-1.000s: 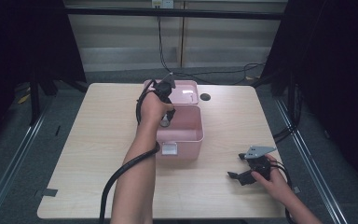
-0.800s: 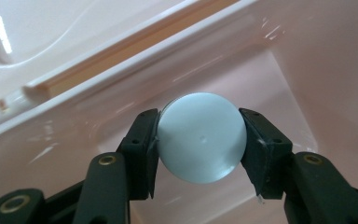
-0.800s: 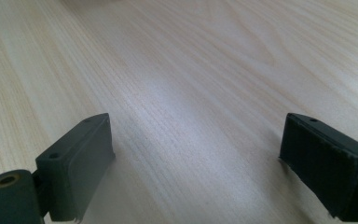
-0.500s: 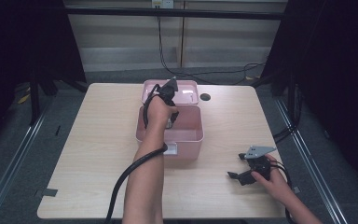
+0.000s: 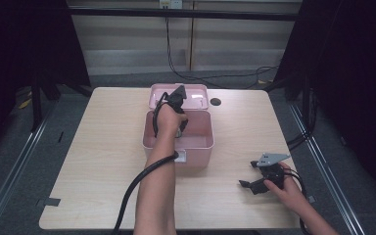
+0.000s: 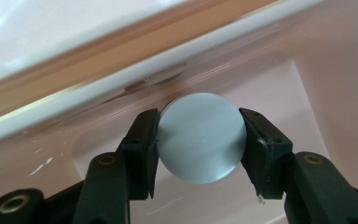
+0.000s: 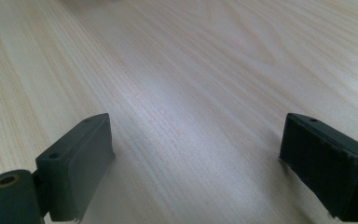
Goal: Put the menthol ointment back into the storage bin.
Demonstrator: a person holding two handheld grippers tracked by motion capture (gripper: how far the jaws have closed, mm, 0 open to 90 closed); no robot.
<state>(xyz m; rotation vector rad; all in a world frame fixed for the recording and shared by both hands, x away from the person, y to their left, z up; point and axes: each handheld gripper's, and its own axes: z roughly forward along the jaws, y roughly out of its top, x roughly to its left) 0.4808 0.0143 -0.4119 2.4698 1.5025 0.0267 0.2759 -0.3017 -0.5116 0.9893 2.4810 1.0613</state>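
Left gripper, high view: left gripper (image 5: 180, 128) reaches down into the open pink plastic box (image 5: 149, 139) at mid-table, its hinged pink lid (image 5: 196, 93) laid back behind.
Right gripper, high view: right gripper (image 5: 247, 184) rests low on the pale wooden table (image 5: 93, 147) near the front right corner, well apart from the box; a small dark round spot (image 5: 216, 102) lies beside the lid.
Left gripper view: jaws closed on a flat round grey disc (image 6: 201, 136), pinched edge to edge, its face toward the camera; the box's pink floor lies just behind it and the rim crosses above.
Right gripper view: jaws spread wide over bare wood grain, holding nothing.
Key relation: the disc sits inside the box walls, in the left gripper; whether it touches the floor cannot be told. Only the left hand is placed to release or lift it.
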